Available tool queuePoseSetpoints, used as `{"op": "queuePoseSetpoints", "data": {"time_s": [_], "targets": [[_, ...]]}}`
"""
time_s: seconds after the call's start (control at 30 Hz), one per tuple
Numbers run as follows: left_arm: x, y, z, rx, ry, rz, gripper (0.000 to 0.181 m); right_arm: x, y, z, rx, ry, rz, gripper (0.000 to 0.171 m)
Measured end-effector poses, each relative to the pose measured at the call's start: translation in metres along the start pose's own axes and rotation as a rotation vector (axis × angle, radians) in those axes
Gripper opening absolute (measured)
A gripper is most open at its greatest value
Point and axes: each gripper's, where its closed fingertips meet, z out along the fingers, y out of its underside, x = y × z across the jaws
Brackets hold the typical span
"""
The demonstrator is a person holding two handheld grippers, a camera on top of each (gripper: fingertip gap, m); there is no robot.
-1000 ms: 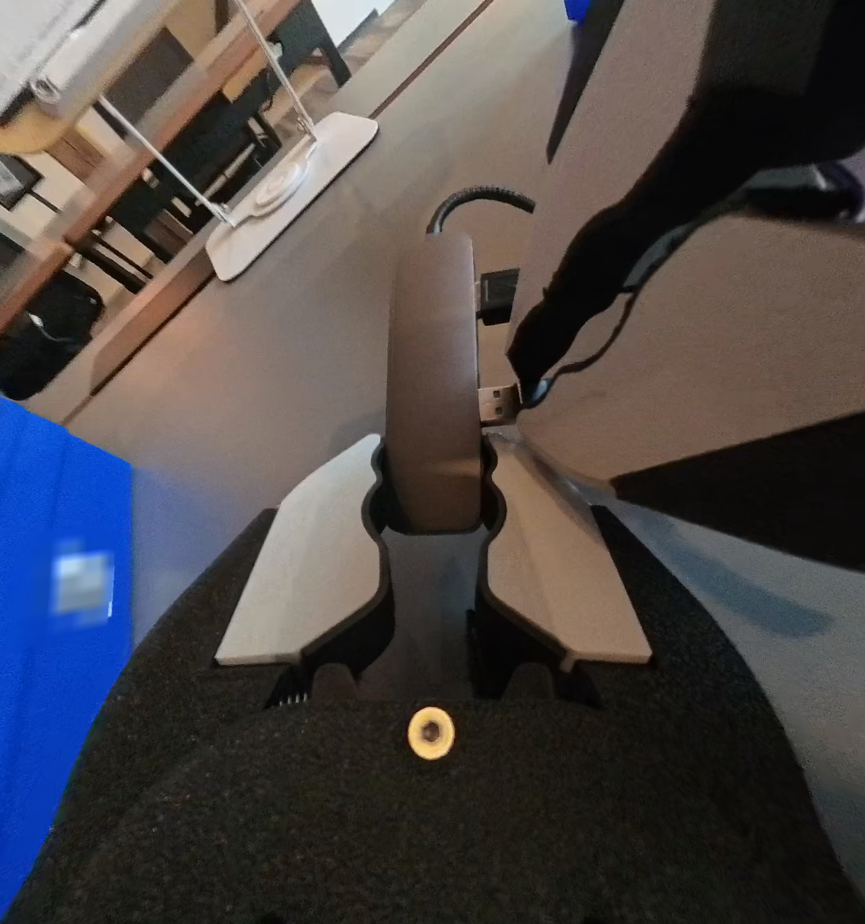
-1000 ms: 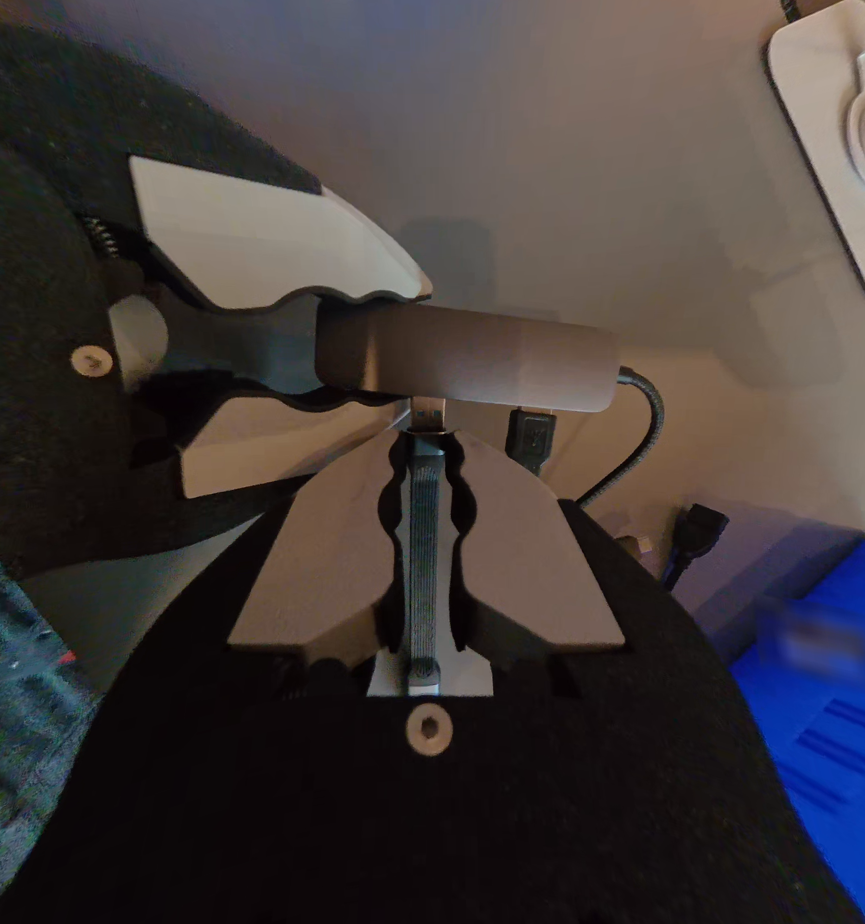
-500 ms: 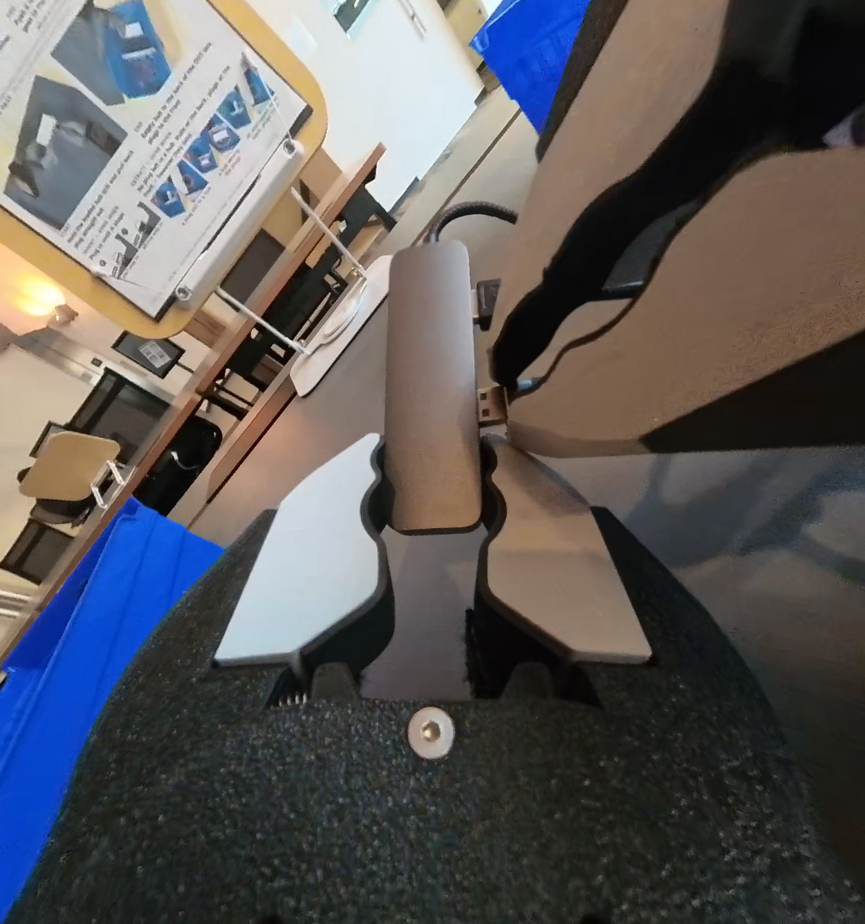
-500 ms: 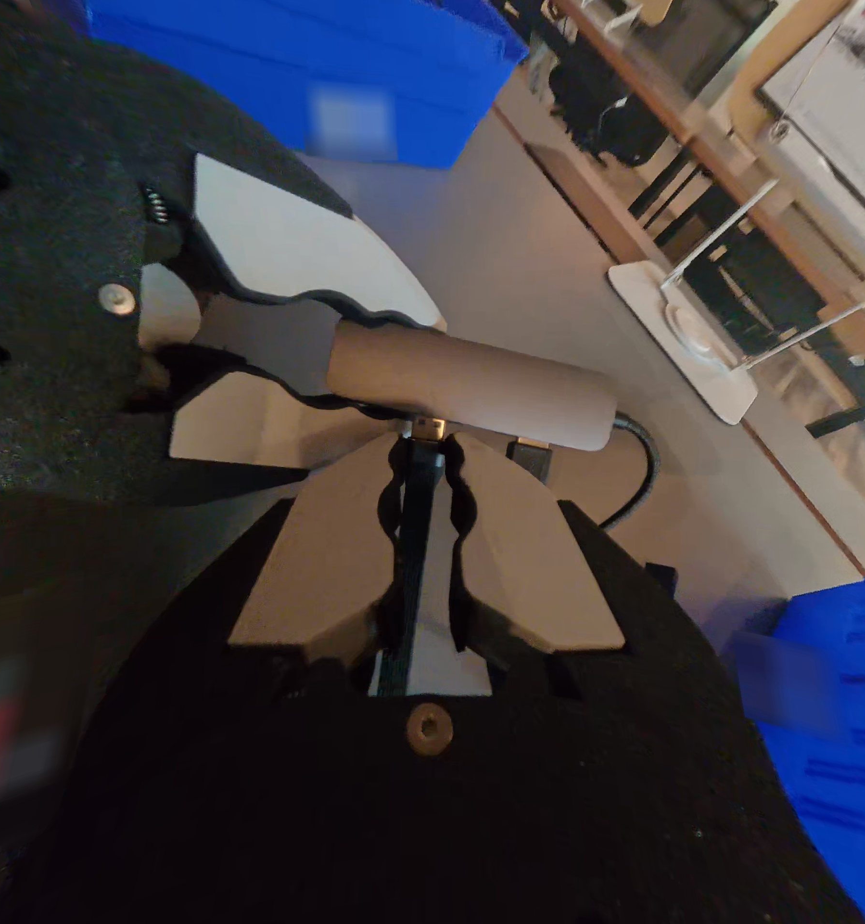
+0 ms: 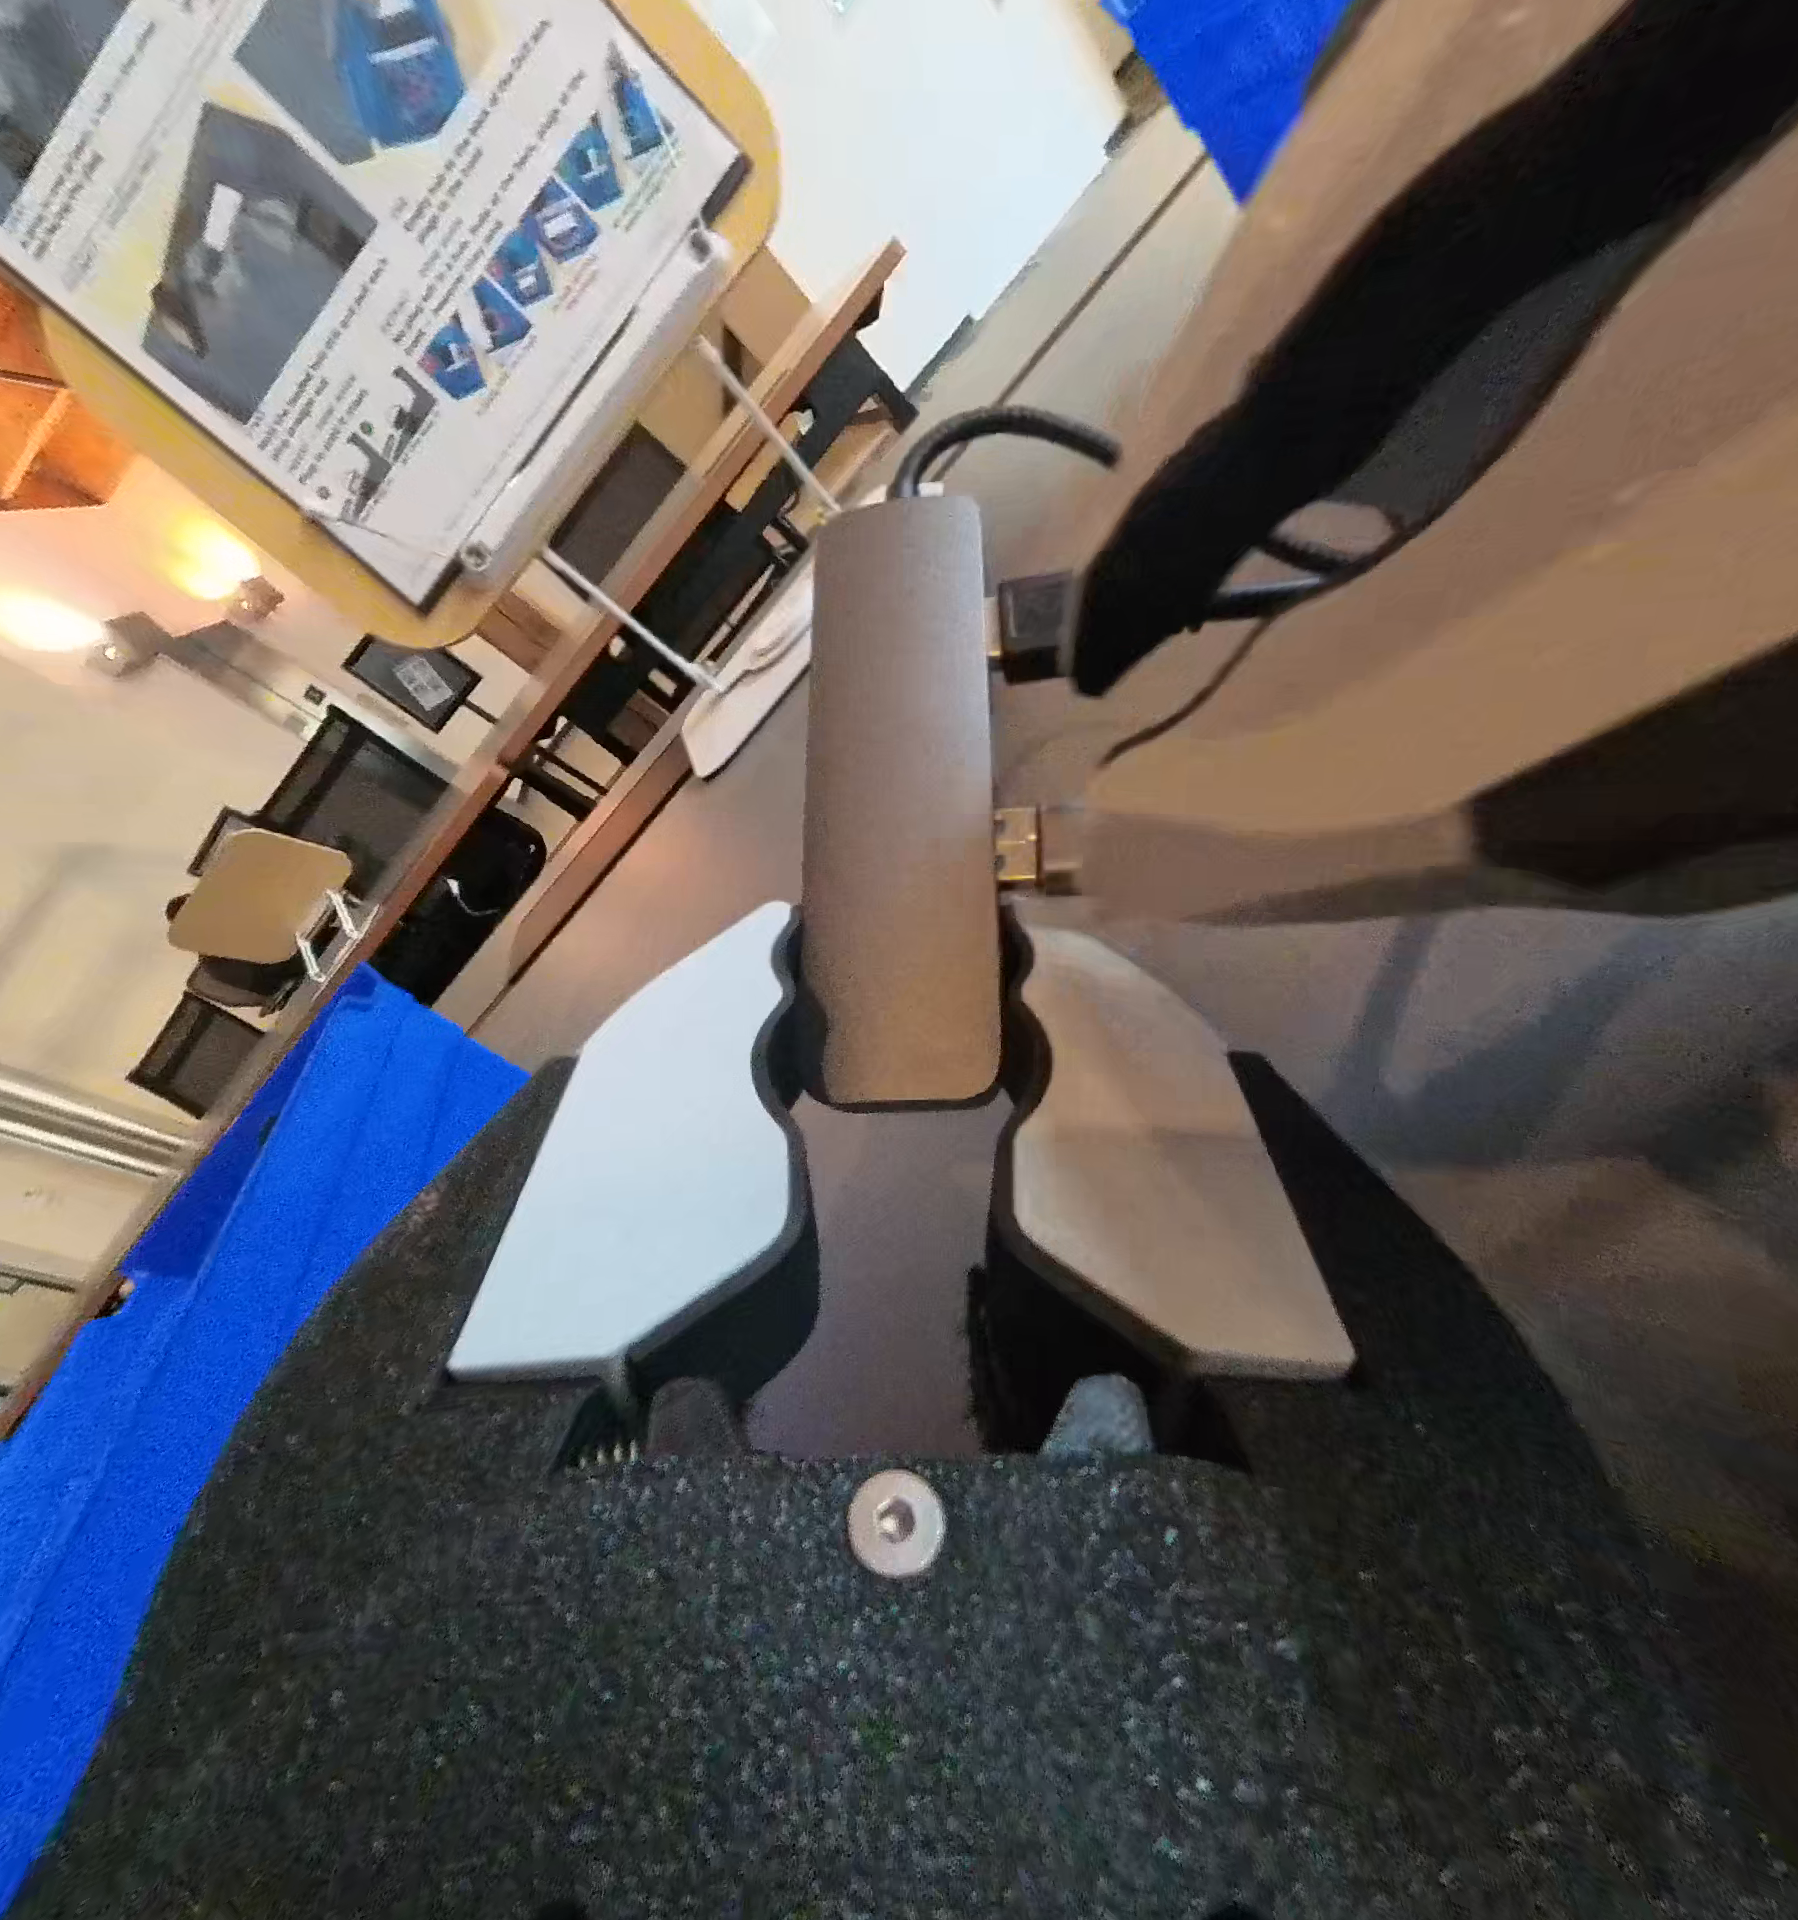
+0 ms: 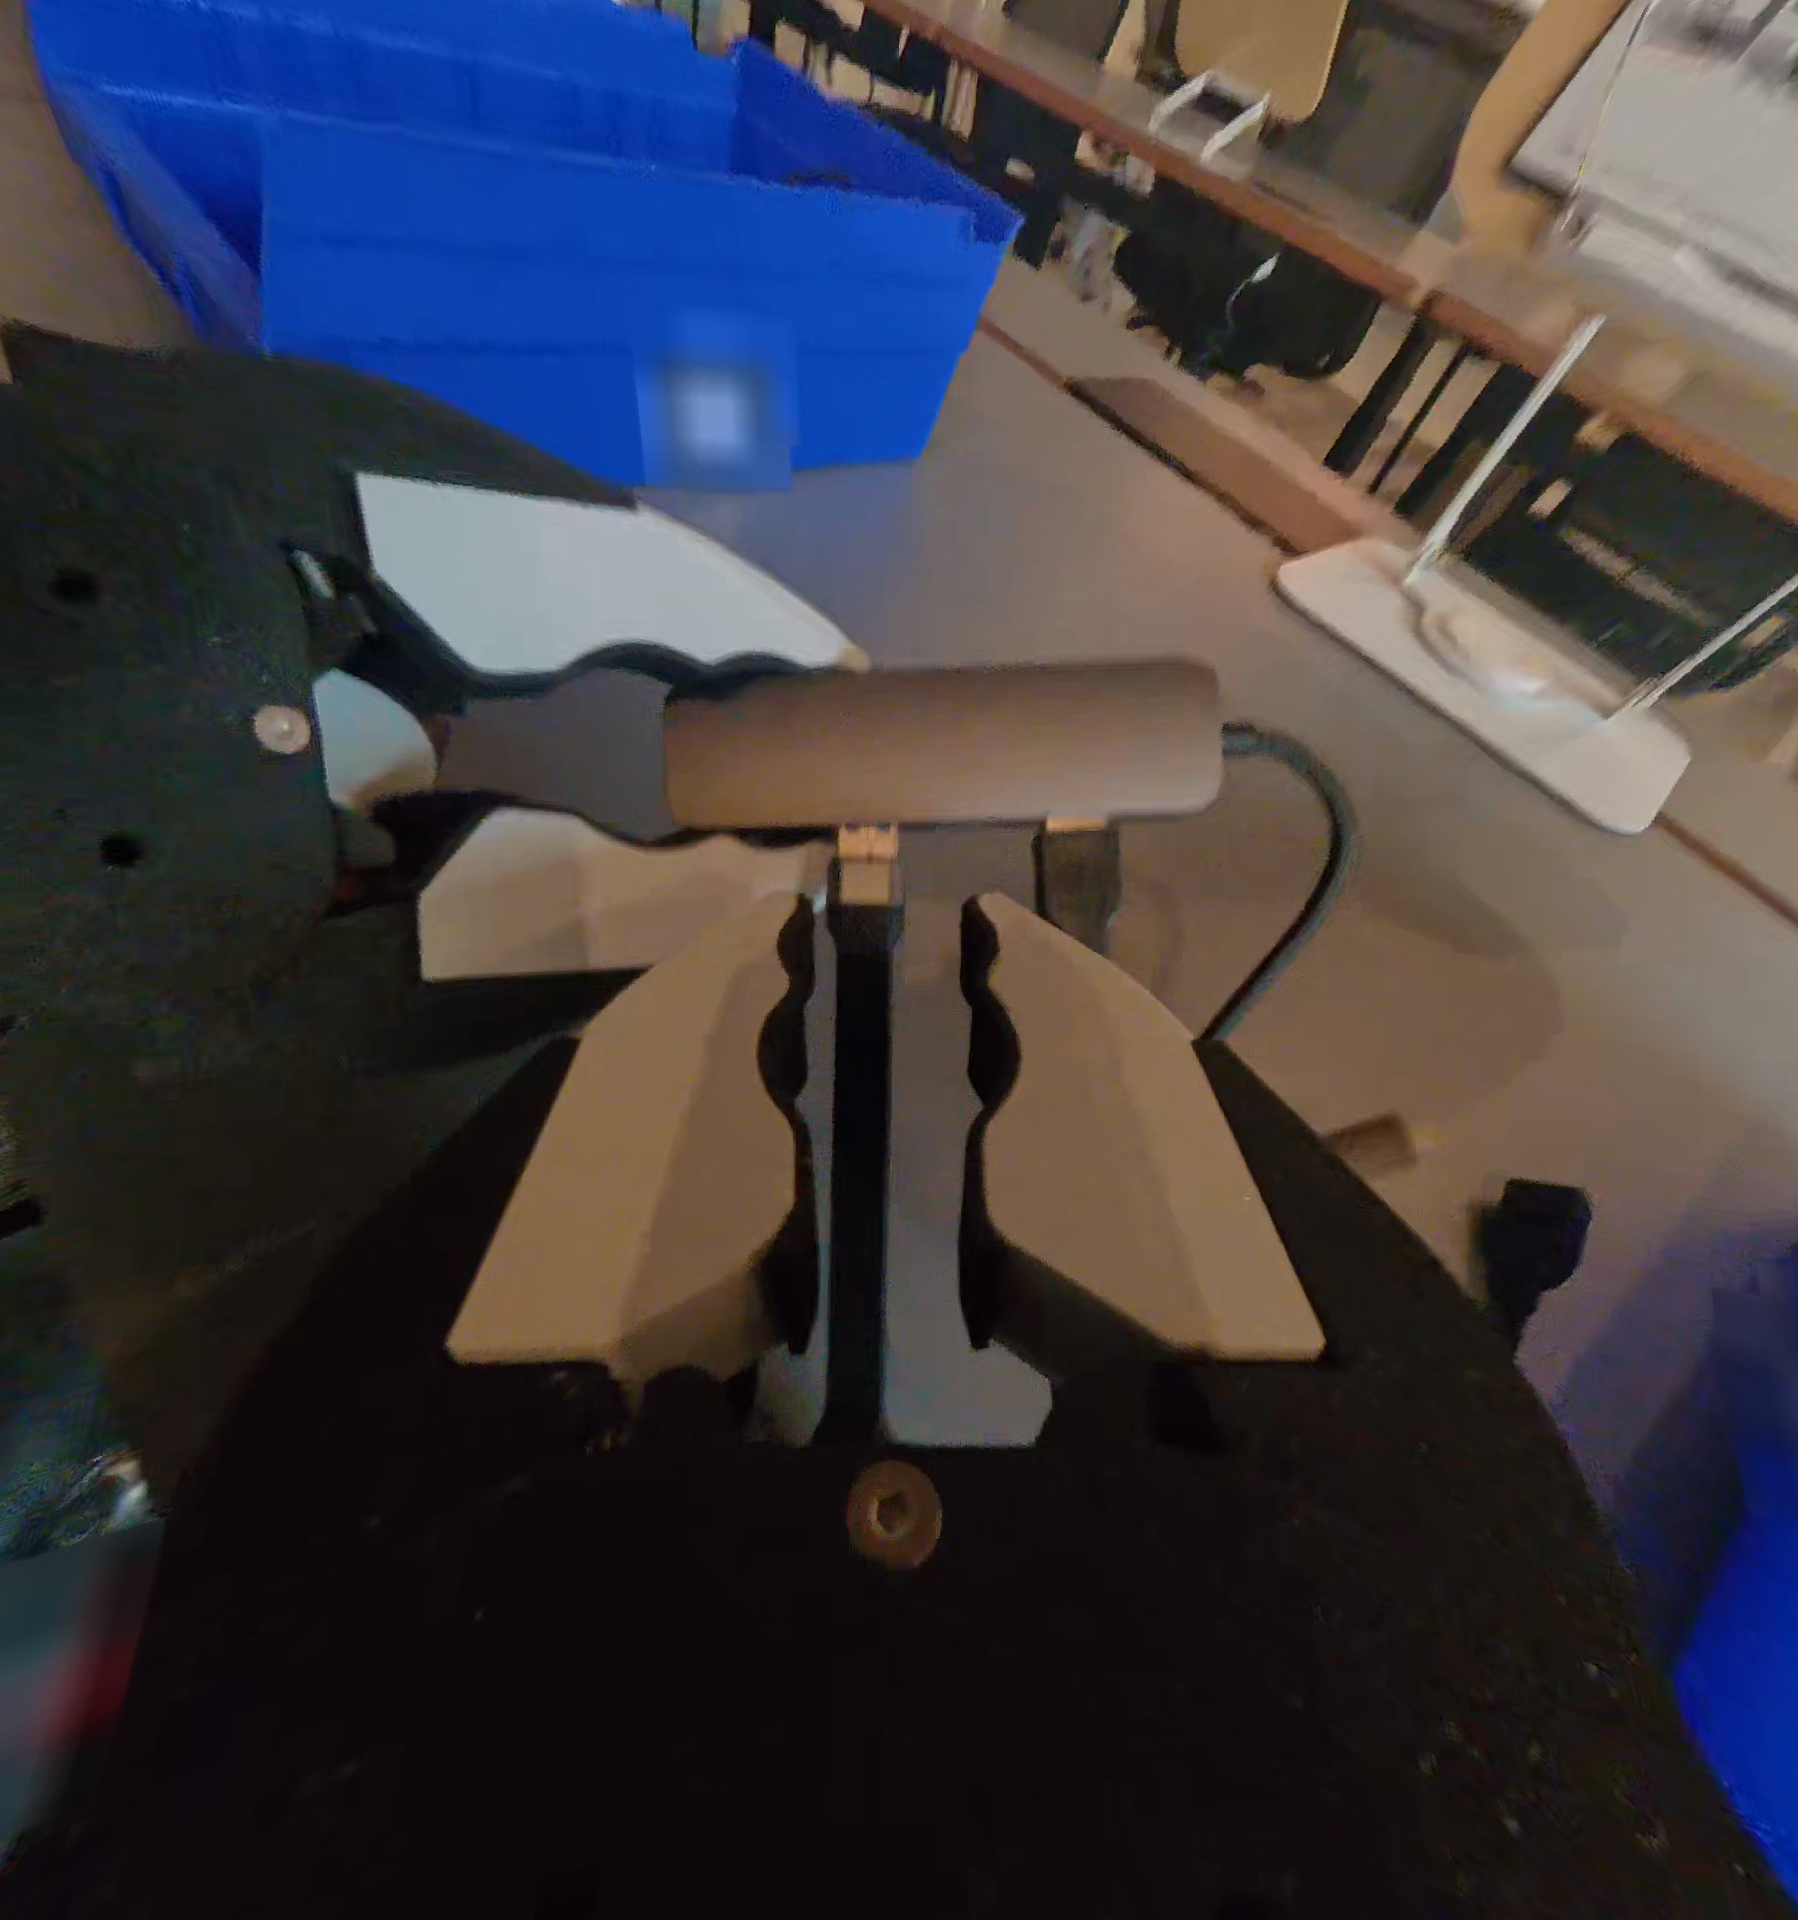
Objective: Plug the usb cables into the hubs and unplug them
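My left gripper (image 5: 900, 925) is shut on the near end of a grey USB hub (image 5: 900, 790) and holds it above the table. The hub shows lying crosswise in the right wrist view (image 6: 936, 748). A USB plug (image 6: 867, 862) sits in a side port with part of its metal showing; it also shows in the left wrist view (image 5: 1020, 847). My right gripper (image 6: 884, 914) is open, its fingers standing apart on either side of the plug's black cable (image 6: 859, 1143). A second black plug (image 5: 1035, 623) sits in a farther port. The hub's braided cable (image 6: 1321, 831) curves down.
Blue bins stand behind the hub (image 6: 562, 260), at the right (image 6: 1788, 1558) and beside my left gripper (image 5: 199, 1299). A white stand base (image 6: 1497, 675) carries a tilted board (image 5: 355, 260). A loose black connector (image 6: 1529, 1236) lies on the grey table (image 6: 1082, 540). Some 5 cm of space lies between my two pairs of fingers.
Both grippers have tilted up with the hub. My right gripper's jaws, shut on the plug's cable before, have opened. The plug stays in the hub.
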Motion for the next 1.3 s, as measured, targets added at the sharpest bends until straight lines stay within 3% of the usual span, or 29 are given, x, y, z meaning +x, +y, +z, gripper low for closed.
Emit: {"op": "queuePoseSetpoints", "data": {"time_s": [0.47,0.57,0.8,1.0,1.2,1.3], "targets": [[0.01,-0.013,-0.009,0.087,0.034,0.11,0.035,-0.005,0.017,0.0,-0.079,0.057,-0.167,0.011],[0.015,-0.011,-0.009,0.077,0.045,0.2,0.034,-0.008,0.023,0.003,-0.096,0.043,-0.134,0.012],[0.013,-0.005,-0.006,0.056,0.051,0.19,0.034,-0.01,0.024,0.008,-0.108,0.027,-0.107,0.014],[0.004,0.001,-0.004,0.047,0.112,-0.1,0.034,-0.003,0.001,0.003,-0.036,0.05,-0.158,0.027],[-0.009,0.001,-0.009,0.122,0.254,-0.41,0.034,0.009,-0.052,-0.044,0.291,-0.008,-0.018,0.034],[-0.014,-0.002,-0.013,0.172,0.315,-0.497,0.034,0.023,-0.072,-0.072,0.451,-0.066,0.113,0.05]]}}
